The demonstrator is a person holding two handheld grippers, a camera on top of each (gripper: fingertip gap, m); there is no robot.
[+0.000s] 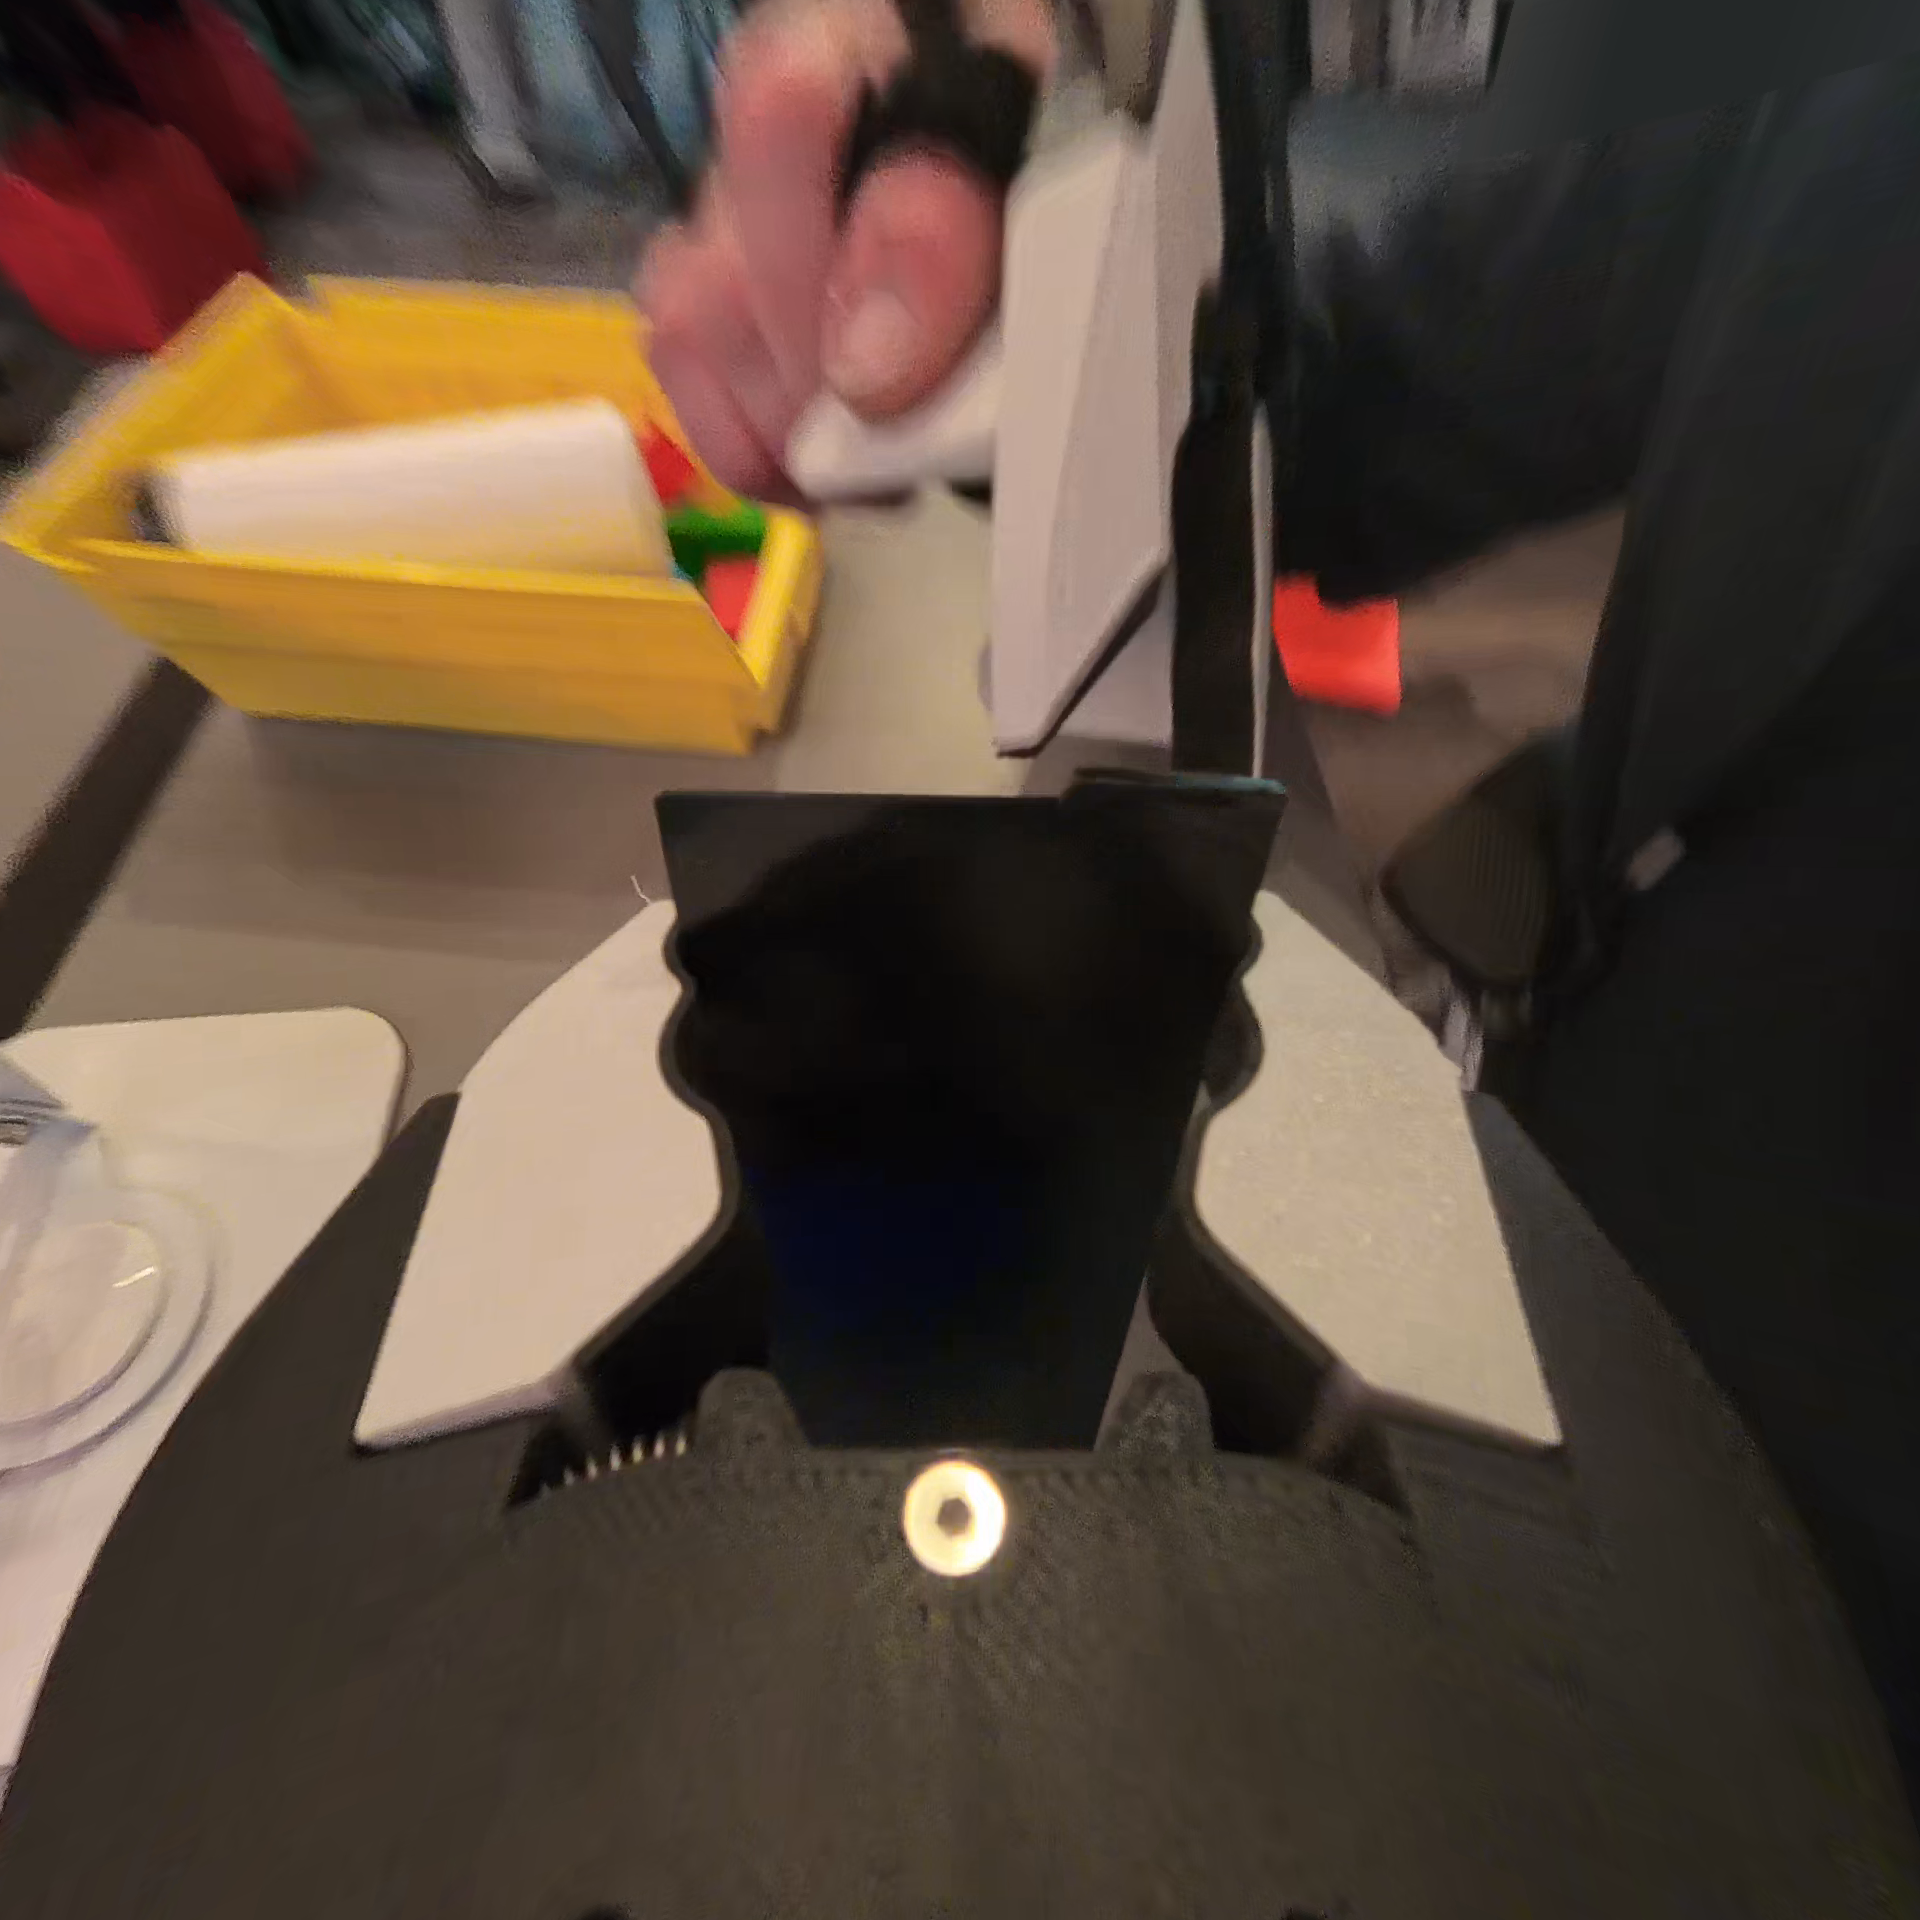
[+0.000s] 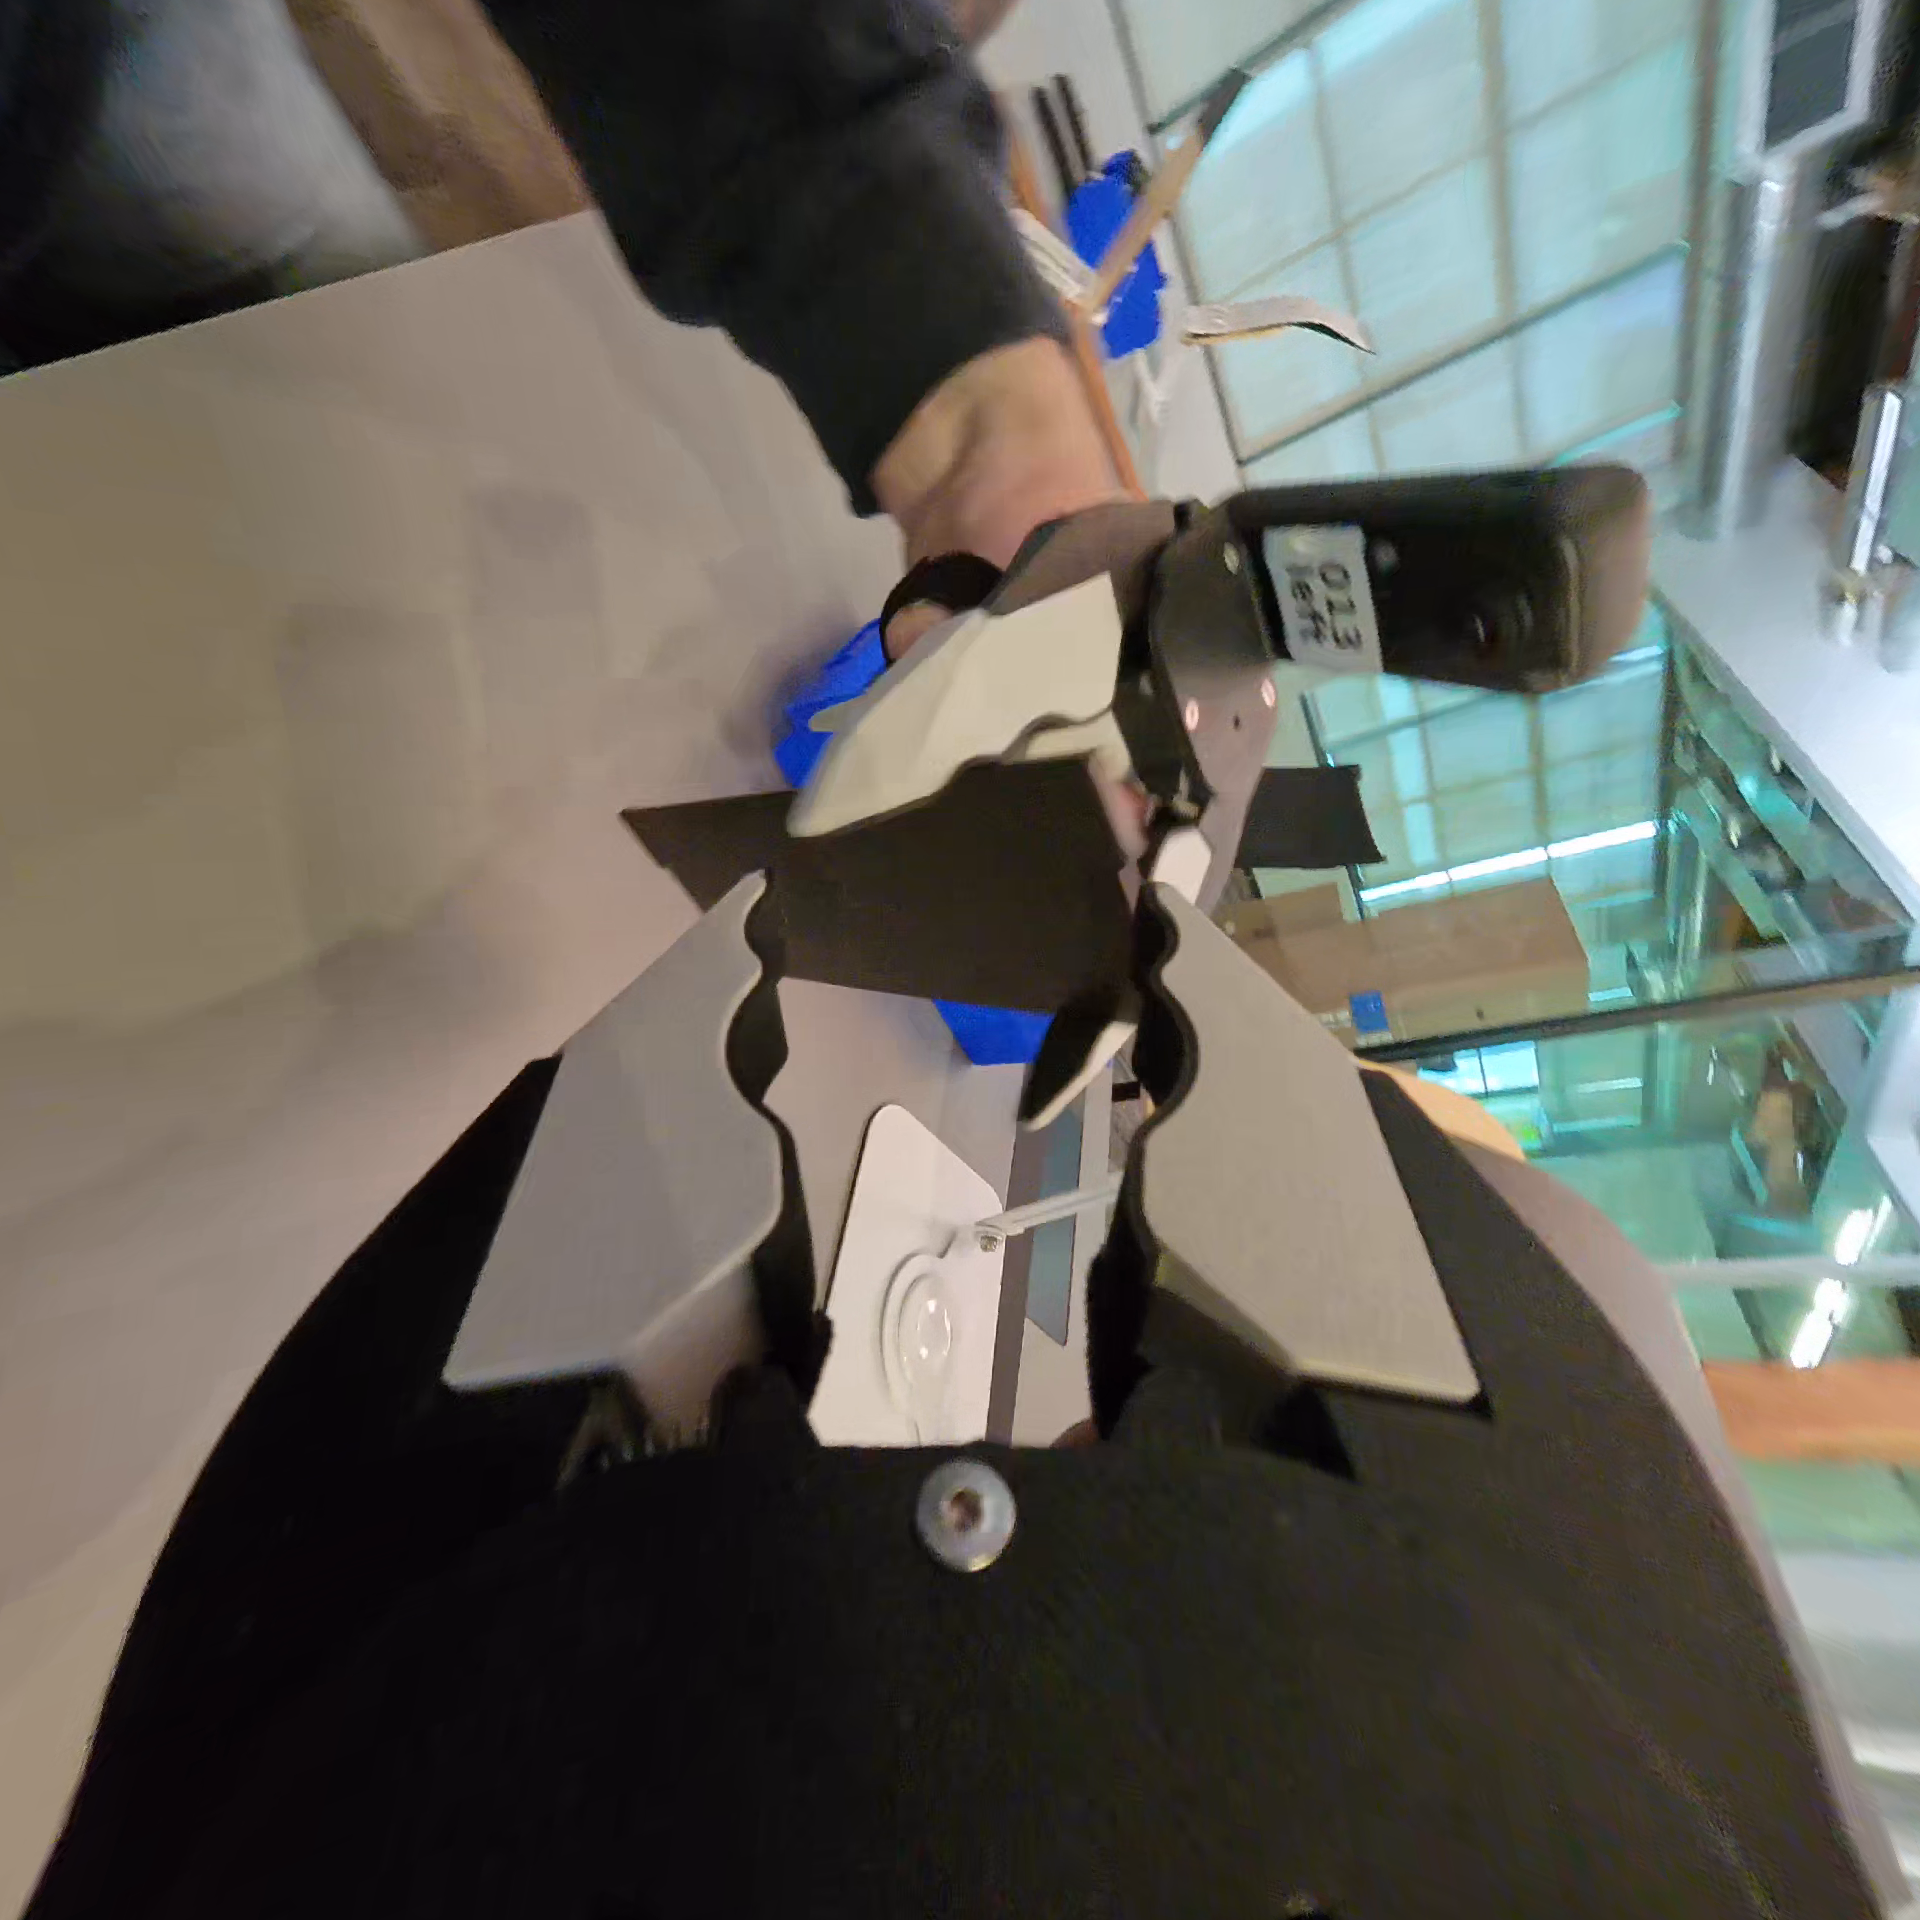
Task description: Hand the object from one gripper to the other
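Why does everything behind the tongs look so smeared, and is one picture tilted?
Left wrist view: the black card and left tongs are sharp, while the hand and yellow bin smear with motion blur. Right wrist view: the scene is rolled sideways, the window wall bends from the wide lens, and the table looks soft.

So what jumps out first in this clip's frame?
A flat black panel fills the middle of the left wrist view, held between the left gripper's grey fingers. In the right wrist view, the right gripper straddles its edge. Behind, a yellow bin of colourful pieces sits on the table.
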